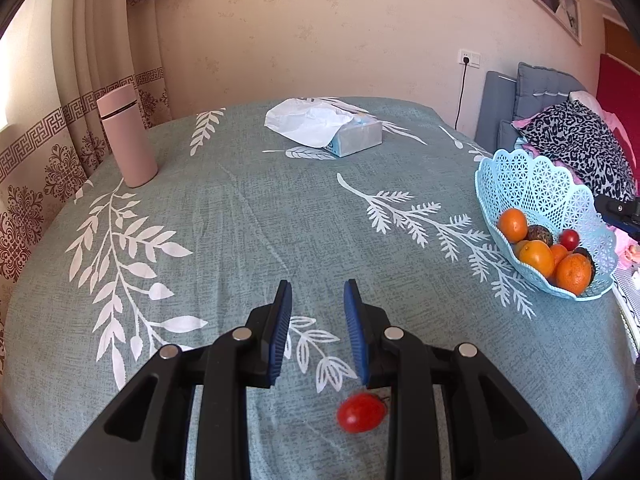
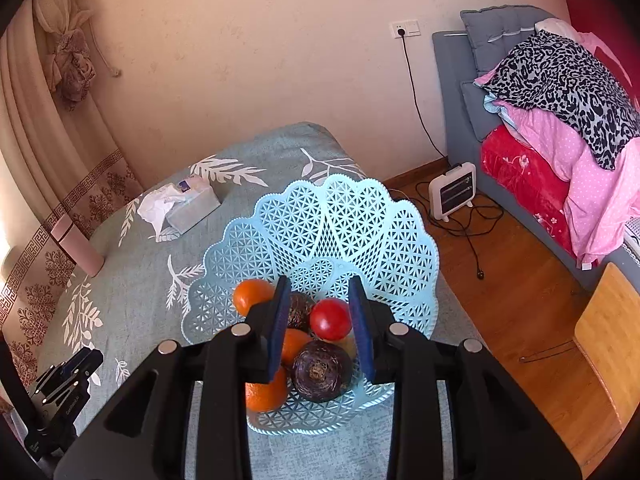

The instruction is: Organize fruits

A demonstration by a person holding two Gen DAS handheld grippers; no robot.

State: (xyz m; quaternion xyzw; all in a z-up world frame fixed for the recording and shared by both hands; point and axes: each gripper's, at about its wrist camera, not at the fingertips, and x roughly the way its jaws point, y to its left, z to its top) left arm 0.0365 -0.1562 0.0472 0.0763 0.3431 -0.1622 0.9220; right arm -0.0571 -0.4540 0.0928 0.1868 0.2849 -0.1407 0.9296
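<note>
A light blue lattice basket (image 2: 320, 192) stands near the table's right edge and holds several oranges (image 2: 252, 296), two dark purple round fruits (image 2: 320, 370) and a red tomato (image 2: 330, 319). My right gripper (image 2: 319, 282) hovers over the basket, open. The tomato lies in the basket below the gap, clear of the left pad. In the left wrist view the basket (image 1: 520, 160) is at the right. A second small red tomato (image 1: 361, 412) lies on the tablecloth under my left gripper (image 1: 318, 286), which is open with nothing between its pads.
A pink flask (image 1: 128, 136) stands at the far left of the table, with a tissue box (image 1: 352, 136) at the back. Beyond the right edge are a wooden floor, a small white heater (image 2: 452, 192) with cables, and a bed with piled bedding (image 2: 560, 100).
</note>
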